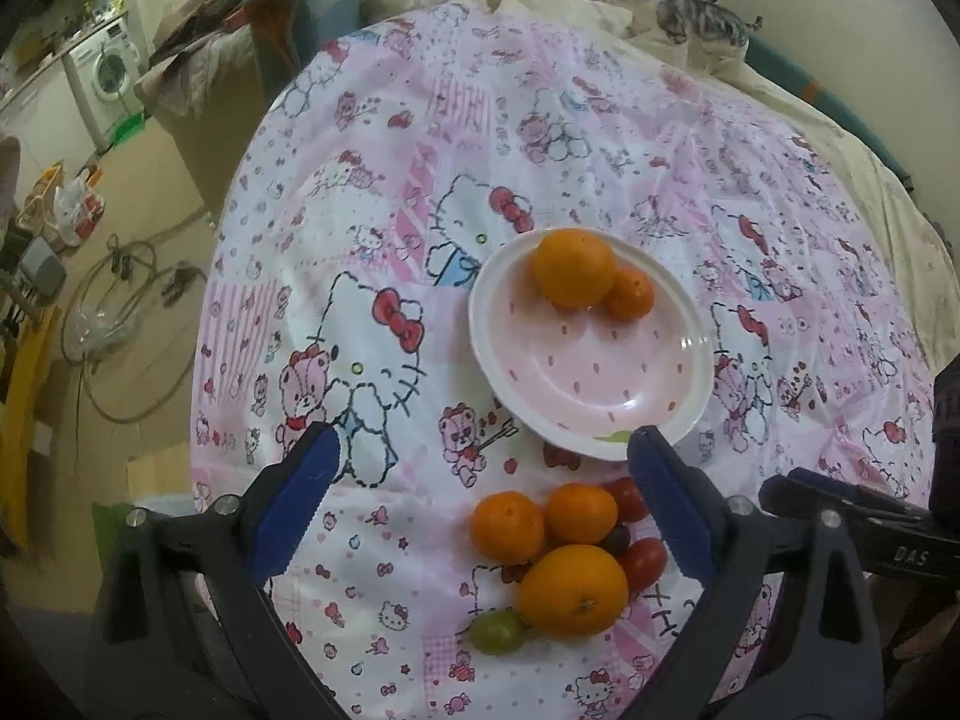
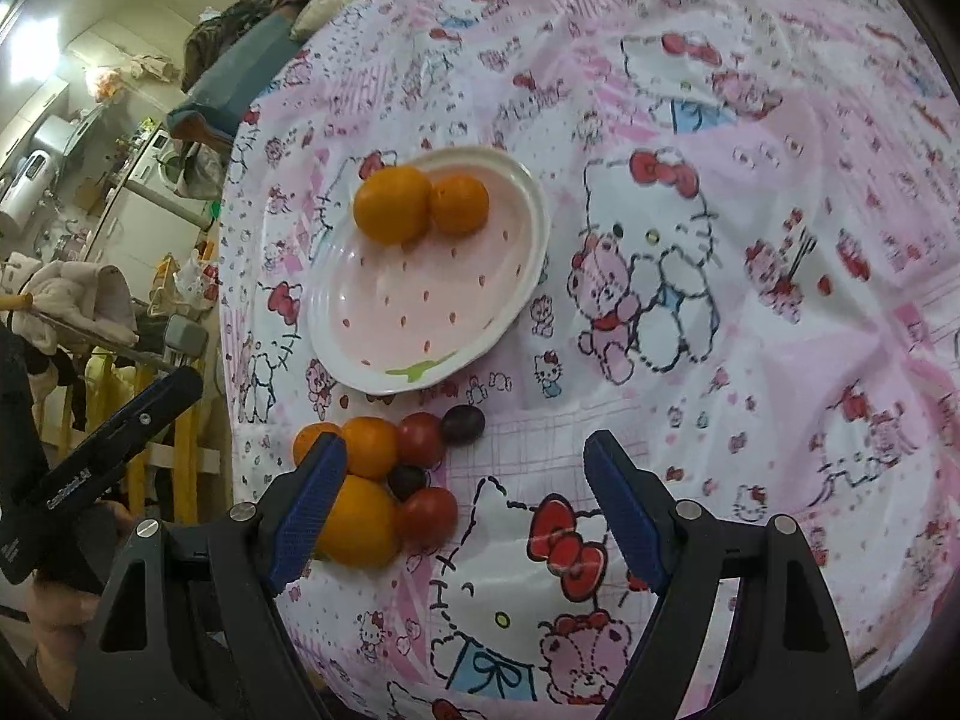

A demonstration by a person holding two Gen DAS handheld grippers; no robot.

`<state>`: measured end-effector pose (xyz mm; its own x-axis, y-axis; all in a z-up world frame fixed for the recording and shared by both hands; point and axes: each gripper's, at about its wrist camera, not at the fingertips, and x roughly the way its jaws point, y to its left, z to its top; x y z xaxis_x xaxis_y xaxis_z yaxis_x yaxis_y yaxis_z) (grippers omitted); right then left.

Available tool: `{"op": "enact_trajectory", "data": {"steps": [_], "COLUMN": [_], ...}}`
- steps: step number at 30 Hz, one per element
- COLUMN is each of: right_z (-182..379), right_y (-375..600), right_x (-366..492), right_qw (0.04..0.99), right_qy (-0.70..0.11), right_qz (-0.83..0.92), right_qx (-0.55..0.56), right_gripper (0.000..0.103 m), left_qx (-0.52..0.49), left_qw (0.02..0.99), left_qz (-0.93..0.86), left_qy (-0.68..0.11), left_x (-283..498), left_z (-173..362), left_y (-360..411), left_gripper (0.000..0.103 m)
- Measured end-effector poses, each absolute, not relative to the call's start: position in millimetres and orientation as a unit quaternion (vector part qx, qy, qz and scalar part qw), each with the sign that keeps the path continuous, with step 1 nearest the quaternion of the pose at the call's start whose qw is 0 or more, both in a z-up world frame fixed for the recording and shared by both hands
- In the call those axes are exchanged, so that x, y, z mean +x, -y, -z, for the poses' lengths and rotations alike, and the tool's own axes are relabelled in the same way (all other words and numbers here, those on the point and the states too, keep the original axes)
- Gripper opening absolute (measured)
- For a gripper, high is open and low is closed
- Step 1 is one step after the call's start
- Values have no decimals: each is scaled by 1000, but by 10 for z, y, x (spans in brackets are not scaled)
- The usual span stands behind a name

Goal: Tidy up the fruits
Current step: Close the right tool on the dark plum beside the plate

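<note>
Fruit lies in two groups on a bed spread with a pink cartoon-cat sheet (image 1: 384, 240). Seen from the left wrist, the left hand-held gripper (image 1: 483, 450) hangs with its blue jaws spread wide and nothing between the pads. Below and between those jaws sits a loose cluster on the sheet: a green grape (image 1: 497, 631) at the near left, a large orange (image 1: 573, 590), two small oranges (image 1: 507, 526) behind it, a dark grape and red cherry tomatoes (image 1: 643, 561) at the right. Beyond the cluster, a pink strawberry-print plate (image 1: 576, 384) holds a big orange (image 1: 573, 267) touching a smaller one at its far rim. In the right wrist view, the right hand-held gripper (image 2: 465, 450) is also wide open and empty, to the right of the cluster, its left finger (image 2: 306, 510) overlapping the oranges.
</note>
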<state>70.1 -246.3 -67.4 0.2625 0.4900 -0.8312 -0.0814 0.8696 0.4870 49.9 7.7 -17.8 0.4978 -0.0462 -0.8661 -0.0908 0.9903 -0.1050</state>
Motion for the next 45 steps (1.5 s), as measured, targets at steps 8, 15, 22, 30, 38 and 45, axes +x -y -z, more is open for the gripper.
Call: {"op": "enact_trajectory", "data": {"steps": [8,15,22,30,38,45], "right_z": [946,1258,1449,1507,1357,1370], "right_y": [2352,2330,2149,2161,2323,2424], "right_x": [796,949,1032,1053,1019,993], "right_qw": [745,712,696,690,704,708], "right_qy": [-605,-636,-655,-657,-637,-635], "right_qz": [-190,-163,-149,-146,-154,-154], "right_qx": [208,251,252,266,275,269], "right_gripper": [77,36,32,23,12,1], "left_qx": [-91,-87,-85,-80,-82,-87], "left_qw": [853,851,852,847,827,804], "left_qz": [-23,-34,-50,-56,-46,-40], "left_qy": [-513,-516,-515,-522,-554,-588], "left_x": [493,457,401,380,442,508], "left_z": [244,279,307,375,523,688], "left_y": [-224,-346,-511,-570,-490,-301], "left_gripper": [95,95,95,95,95,93]}}
